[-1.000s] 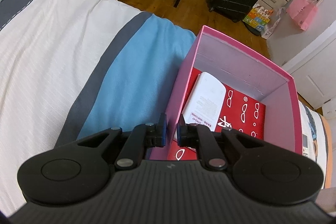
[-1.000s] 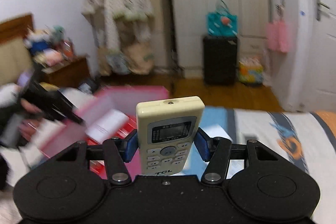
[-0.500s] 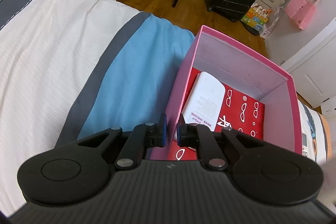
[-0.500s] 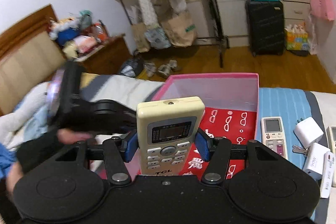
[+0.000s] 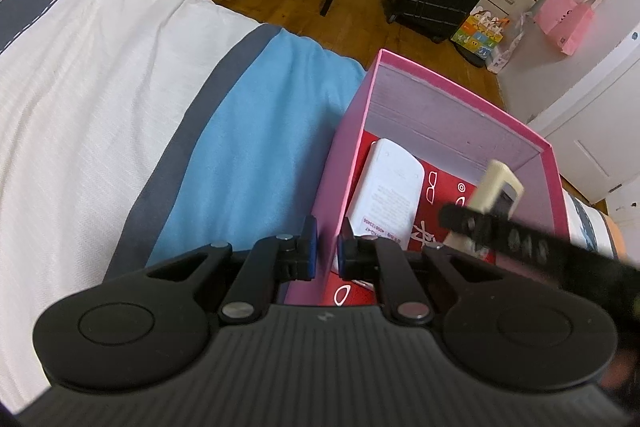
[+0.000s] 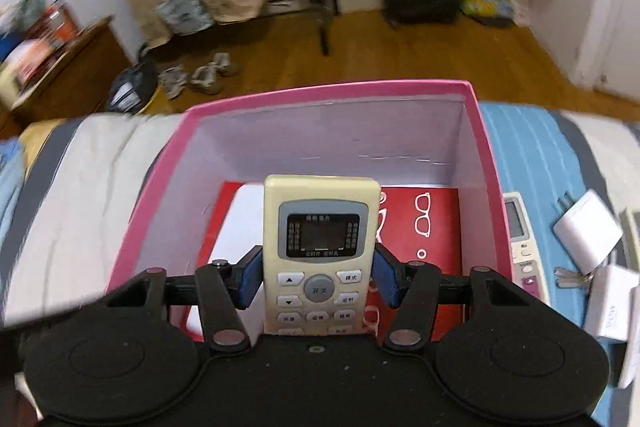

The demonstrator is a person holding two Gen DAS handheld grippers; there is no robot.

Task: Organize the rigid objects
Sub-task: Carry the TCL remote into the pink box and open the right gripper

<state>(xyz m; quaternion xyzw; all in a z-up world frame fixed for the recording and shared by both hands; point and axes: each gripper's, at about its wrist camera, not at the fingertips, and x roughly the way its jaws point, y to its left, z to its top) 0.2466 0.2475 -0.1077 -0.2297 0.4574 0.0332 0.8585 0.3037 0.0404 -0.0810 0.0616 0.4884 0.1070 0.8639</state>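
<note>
Pink box (image 6: 486, 163) on striped bed (image 5: 100, 99): red glasses-print card (image 6: 432, 215) on floor, white flat device (image 5: 390, 191) upon it. Cream remote (image 6: 322, 247) above box interior, clamped between right gripper (image 6: 316, 281) pads. Left gripper (image 5: 327, 251) pinched on box's near-left wall. 2 white chargers (image 6: 588, 231) right of box.

A cream remote (image 6: 321, 251) is poised over the open pink box (image 6: 485, 155), where a white device (image 5: 386, 195) lies flat.
</note>
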